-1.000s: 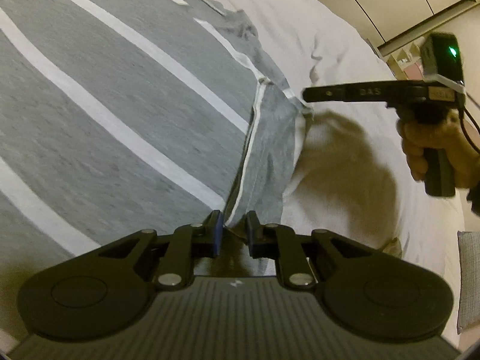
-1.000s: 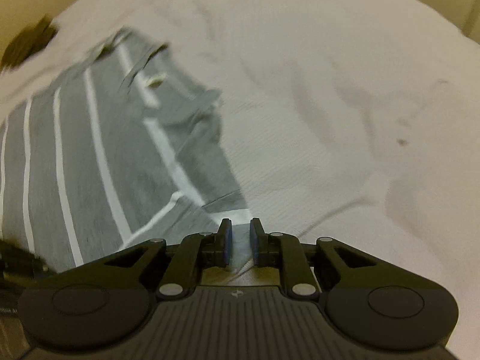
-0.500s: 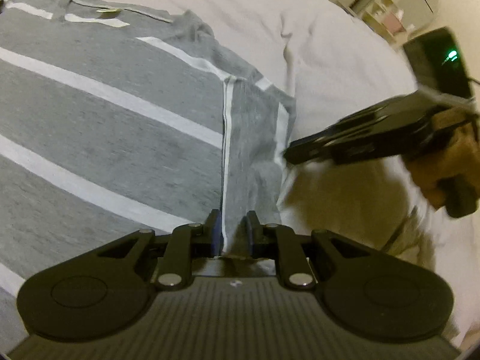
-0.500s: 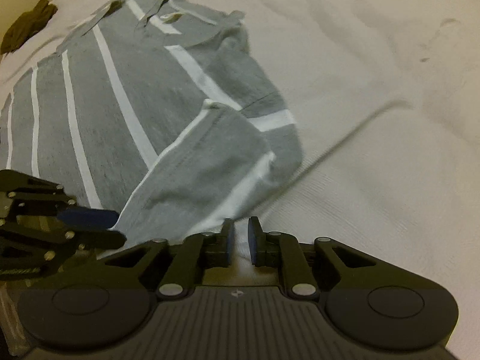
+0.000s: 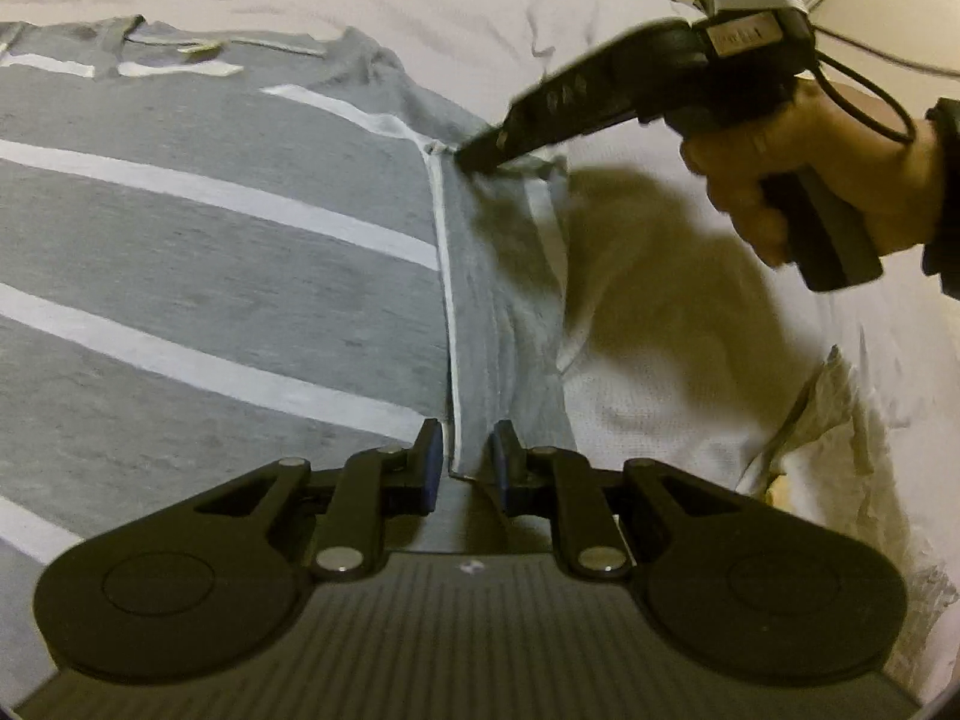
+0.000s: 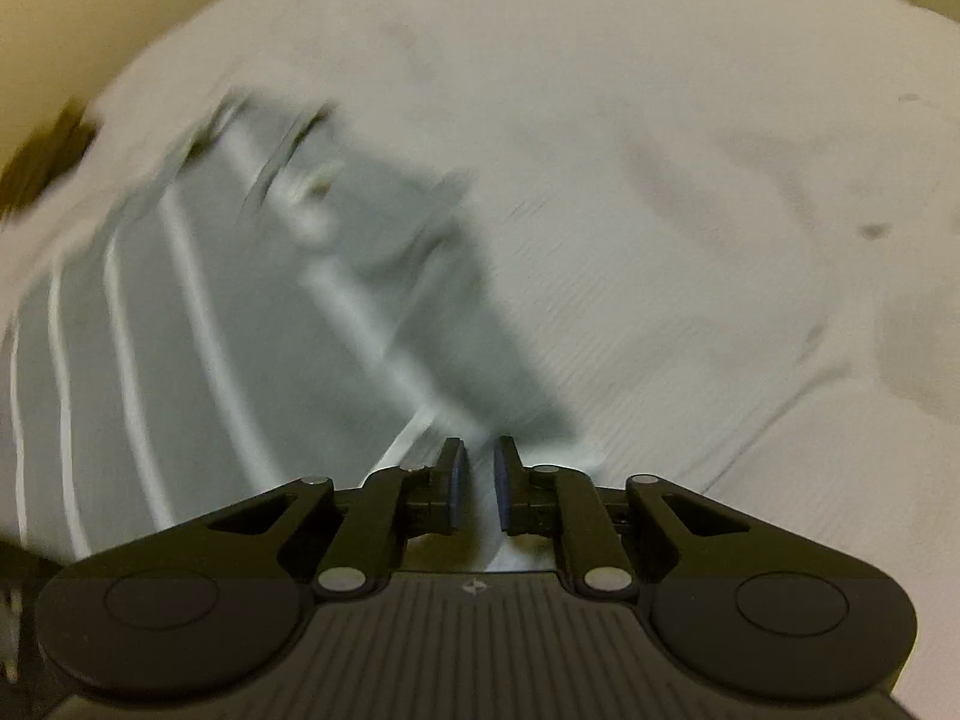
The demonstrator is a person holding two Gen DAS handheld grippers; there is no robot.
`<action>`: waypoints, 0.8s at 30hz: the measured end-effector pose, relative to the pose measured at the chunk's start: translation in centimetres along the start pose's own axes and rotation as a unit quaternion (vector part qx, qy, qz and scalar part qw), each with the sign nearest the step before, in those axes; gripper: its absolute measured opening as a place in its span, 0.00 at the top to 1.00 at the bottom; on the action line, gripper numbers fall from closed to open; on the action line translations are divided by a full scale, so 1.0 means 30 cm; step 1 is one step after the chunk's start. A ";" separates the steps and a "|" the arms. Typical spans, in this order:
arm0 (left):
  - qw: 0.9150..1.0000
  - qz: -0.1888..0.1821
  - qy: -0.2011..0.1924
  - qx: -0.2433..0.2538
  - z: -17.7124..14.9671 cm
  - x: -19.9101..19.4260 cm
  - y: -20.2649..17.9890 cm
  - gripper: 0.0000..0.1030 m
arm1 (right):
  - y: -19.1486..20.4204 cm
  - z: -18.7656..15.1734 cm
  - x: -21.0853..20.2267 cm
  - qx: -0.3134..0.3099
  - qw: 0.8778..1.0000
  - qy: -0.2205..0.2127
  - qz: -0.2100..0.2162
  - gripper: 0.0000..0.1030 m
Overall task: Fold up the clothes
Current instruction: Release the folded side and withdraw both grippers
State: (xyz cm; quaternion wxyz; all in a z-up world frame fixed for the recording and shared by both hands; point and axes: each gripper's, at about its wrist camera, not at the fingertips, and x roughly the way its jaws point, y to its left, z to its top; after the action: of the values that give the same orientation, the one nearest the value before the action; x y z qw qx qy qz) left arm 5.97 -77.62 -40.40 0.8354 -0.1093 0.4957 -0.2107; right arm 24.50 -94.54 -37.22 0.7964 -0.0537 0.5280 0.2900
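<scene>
Left wrist view: grey T-shirt (image 5: pixel 228 276) with white stripes lies spread flat on the white bedsheet (image 5: pixel 672 372), collar toward the far edge. Its side strip (image 5: pixel 498 300) is turned inward along a straight lengthwise crease, sleeve tucked with it. Left gripper (image 5: pixel 467 462) has its blue-padded jaws close together on the near end of that strip, cloth running between them; reads as clenched on the fabric. Further right, the right gripper (image 5: pixel 480 155), held in a hand (image 5: pixel 828 180), has its tip down on the far end of the same strip near the shoulder seam; from this side its jaw gap is hidden.

Right wrist view: heavy motion blur. Shirt (image 6: pixel 252 360) fills the left half, bare sheet (image 6: pixel 690 210) the right. Right gripper (image 6: pixel 477 480) shows a narrow gap with pale cloth in it; appears to be pinching the shirt edge, though blur leaves doubt.

Judgement: a lengthwise side fold is in hand, both ends of the strip pinned. Next move calls for keeping the crease straight and flat, both ends moved together. Fabric looks thin, limp jersey, prone to bunching at the sleeve
</scene>
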 end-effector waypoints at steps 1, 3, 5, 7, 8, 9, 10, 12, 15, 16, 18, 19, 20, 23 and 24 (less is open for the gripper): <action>1.000 0.000 -0.004 -0.001 -0.002 -0.015 0.003 0.87 | 0.002 -0.001 -0.026 0.003 1.000 -0.012 -0.001 0.82; 1.000 0.001 -0.011 -0.004 -0.009 -0.046 0.010 0.87 | 0.035 -0.038 -0.087 0.005 1.000 -0.027 0.003 0.82; 1.000 0.002 -0.014 -0.006 -0.020 -0.073 0.020 0.87 | 0.087 -0.107 -0.124 0.006 1.000 -0.025 0.008 0.82; 1.000 0.007 -0.010 -0.006 -0.033 -0.092 0.034 0.87 | 0.152 -0.193 -0.146 0.005 1.000 -0.014 0.014 0.82; 1.000 0.011 -0.007 -0.004 -0.037 -0.101 0.038 0.87 | 0.185 -0.241 -0.133 0.006 1.000 0.001 0.015 0.82; 1.000 0.014 -0.005 -0.002 -0.041 -0.108 0.044 0.87 | 0.206 -0.291 -0.110 0.011 1.000 0.020 0.015 0.82; 1.000 0.018 -0.003 -0.001 -0.046 -0.116 0.050 0.87 | 0.226 -0.341 -0.087 0.016 0.999 0.040 0.016 0.81; 1.000 0.025 -0.001 0.003 -0.056 -0.141 0.062 0.87 | 0.257 -0.436 -0.079 0.027 0.998 0.063 0.012 0.81; 0.999 0.039 -0.003 0.006 -0.073 -0.200 0.070 0.87 | 0.297 -0.514 -0.152 0.057 0.996 0.058 0.022 0.81; 0.999 0.045 -0.002 0.008 -0.083 -0.224 0.069 0.86 | 0.312 -0.534 -0.178 0.064 0.996 0.056 0.024 0.81; 0.998 0.057 0.002 0.013 -0.106 -0.273 0.063 0.84 | 0.346 -0.580 -0.241 0.071 0.996 0.053 0.026 0.81; 0.998 0.065 0.005 0.017 -0.120 -0.298 0.055 0.84 | 0.361 -0.609 -0.278 0.074 0.996 0.052 0.026 0.81; 0.997 0.073 0.010 0.022 -0.137 -0.327 0.046 0.83 | 0.375 -0.639 -0.315 0.076 0.995 0.050 0.025 0.81; 0.995 0.095 0.022 0.035 -0.198 -0.434 0.012 0.77 | 0.437 -0.694 -0.385 0.077 0.996 0.050 0.024 0.80; 0.994 0.102 0.024 0.037 -0.220 -0.472 0.003 0.74 | 0.462 -0.703 -0.404 0.073 0.996 0.050 0.024 0.80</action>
State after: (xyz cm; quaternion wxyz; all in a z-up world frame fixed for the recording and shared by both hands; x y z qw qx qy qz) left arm -5.73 -70.85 -32.57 0.8438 -0.0216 0.5163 -0.1449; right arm -3.09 -96.27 -32.79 0.7637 0.0035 0.5879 0.2666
